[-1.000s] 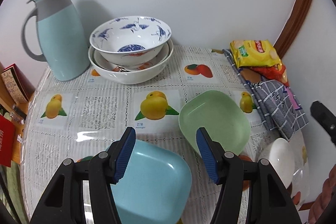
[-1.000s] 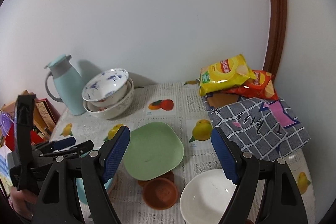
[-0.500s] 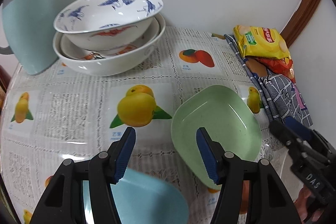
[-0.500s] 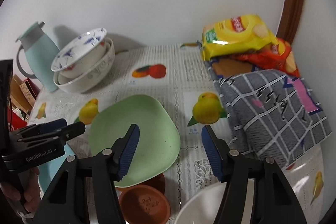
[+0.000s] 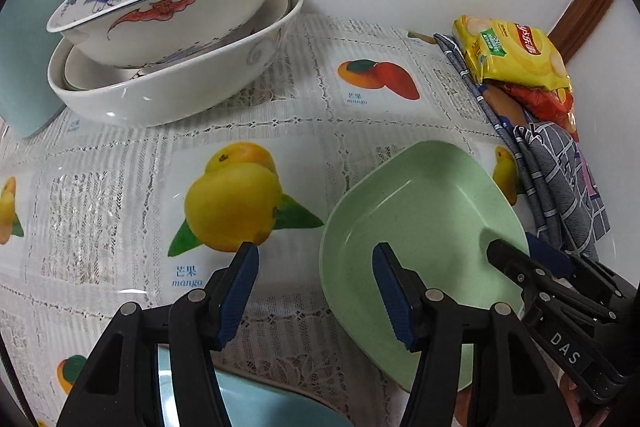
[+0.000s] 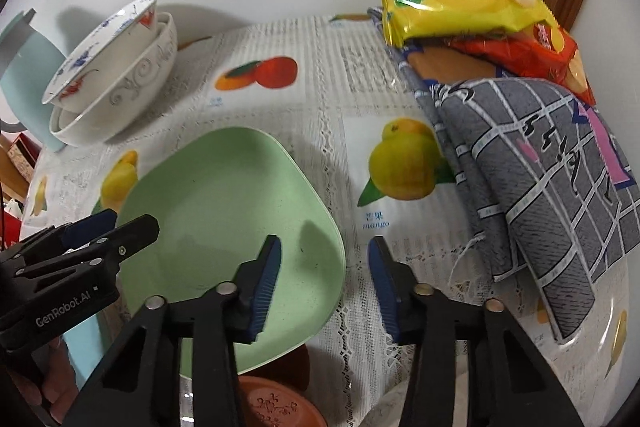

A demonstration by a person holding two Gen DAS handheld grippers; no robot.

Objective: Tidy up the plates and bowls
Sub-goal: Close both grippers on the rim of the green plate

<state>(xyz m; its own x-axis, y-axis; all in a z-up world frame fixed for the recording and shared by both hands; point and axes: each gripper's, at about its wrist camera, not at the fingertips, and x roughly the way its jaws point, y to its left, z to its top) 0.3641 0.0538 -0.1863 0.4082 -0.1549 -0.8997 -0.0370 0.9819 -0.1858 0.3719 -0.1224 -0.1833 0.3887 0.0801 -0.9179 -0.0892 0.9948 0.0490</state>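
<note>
A light green square plate (image 5: 416, 215) (image 6: 224, 203) lies on the table with one edge propped on a small brown dish (image 6: 276, 403). My left gripper (image 5: 314, 291) is open, its jaws straddling the plate's left rim. My right gripper (image 6: 324, 283) is open, its jaws straddling the plate's right rim; it also shows in the left wrist view (image 5: 528, 251). A stack of white patterned bowls (image 5: 172, 35) (image 6: 112, 83) stands at the back left. A light blue plate (image 5: 272, 407) lies at the near edge.
A light blue jug (image 5: 20, 59) stands left of the bowls. Yellow and red snack bags (image 6: 472, 3) lie on a grey checked cloth (image 6: 540, 183) at the right. A white dish (image 6: 384, 407) sits at the near right. The wall is close behind.
Both grippers have moved forward and lower to the green plate. The right gripper's jaws have narrowed and now sit over the plate's right rim. The blue plate has slid out of the left view.
</note>
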